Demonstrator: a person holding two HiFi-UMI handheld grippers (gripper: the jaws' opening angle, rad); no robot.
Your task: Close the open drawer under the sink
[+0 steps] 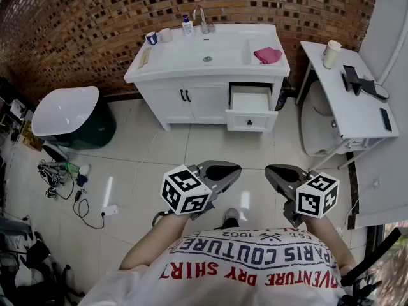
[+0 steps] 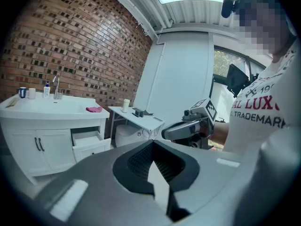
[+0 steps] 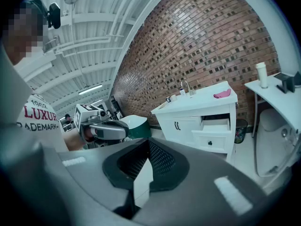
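Observation:
The white vanity (image 1: 191, 101) with its sink (image 1: 207, 53) stands against the brick wall, well ahead of me. Its right-hand drawer (image 1: 250, 110) is pulled out, with a small dark knob on the front. That drawer (image 2: 89, 142) also shows at the left of the left gripper view, and the same drawer (image 3: 214, 134) at the right of the right gripper view. My left gripper (image 1: 233, 169) and right gripper (image 1: 273, 171) hover close to my body above the tiled floor, far from the drawer. Both are shut with nothing in them. The left gripper (image 2: 153, 145) and right gripper (image 3: 148, 144) face each other.
A pink cloth (image 1: 268, 55), a tap (image 1: 203, 19) and small bottles sit on the vanity top. A white side table (image 1: 357, 107) with a cup (image 1: 331, 53) stands right of the vanity. A white and green tub (image 1: 67, 113) and cables (image 1: 64, 177) are at the left.

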